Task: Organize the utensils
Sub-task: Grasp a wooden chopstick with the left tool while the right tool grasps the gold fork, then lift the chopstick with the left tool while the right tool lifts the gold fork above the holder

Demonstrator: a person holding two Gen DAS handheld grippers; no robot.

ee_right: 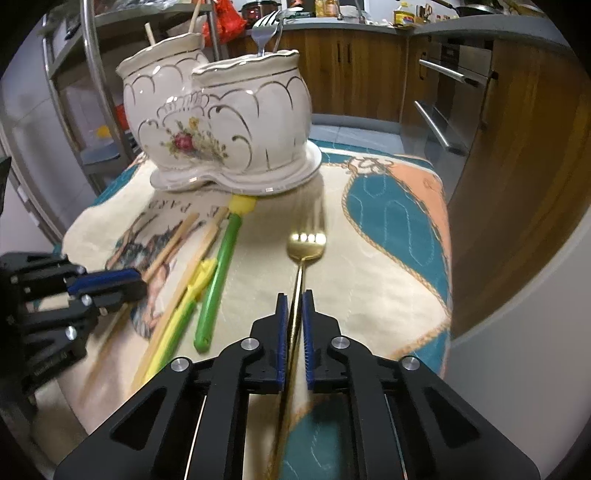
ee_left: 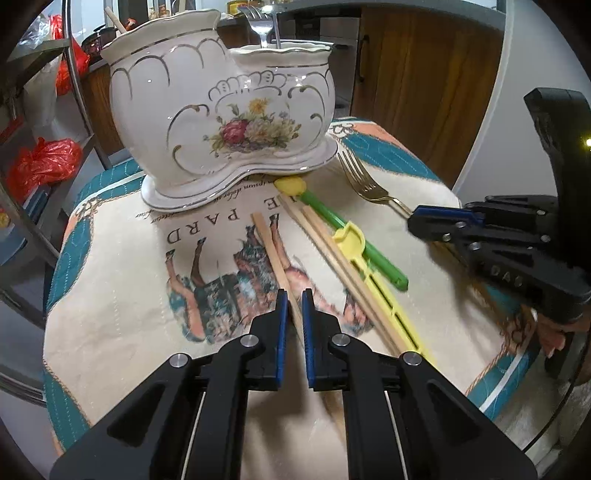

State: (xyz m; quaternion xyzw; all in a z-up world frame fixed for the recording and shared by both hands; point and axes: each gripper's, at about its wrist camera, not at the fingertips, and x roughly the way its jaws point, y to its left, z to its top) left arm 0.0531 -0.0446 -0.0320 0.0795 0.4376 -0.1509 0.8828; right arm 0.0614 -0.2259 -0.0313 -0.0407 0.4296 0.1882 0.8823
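My left gripper (ee_left: 294, 297) is shut on one wooden chopstick (ee_left: 271, 251) that lies on the printed cloth. My right gripper (ee_right: 294, 300) is shut on the thin handle of a gold fork (ee_right: 306, 243), whose tines point at the holder. The white floral ceramic holder (ee_left: 221, 110) has two compartments: a silver fork (ee_left: 260, 27) stands in the right one, a wooden stick (ee_left: 114, 18) in the left. Between the grippers lie two more chopsticks (ee_left: 332, 247), a green-handled utensil (ee_left: 384, 266) and a yellow one (ee_left: 369, 273). The left wrist view shows the right gripper (ee_left: 412, 219) on the fork (ee_left: 364, 177).
The quilted cloth (ee_left: 122, 295) with a horse print covers the small table, its edges close on all sides. A metal rack (ee_left: 74, 74) with red bags (ee_left: 44, 162) stands to the left. Wooden cabinets (ee_right: 369, 74) and an oven front (ee_right: 454, 103) lie behind and to the right.
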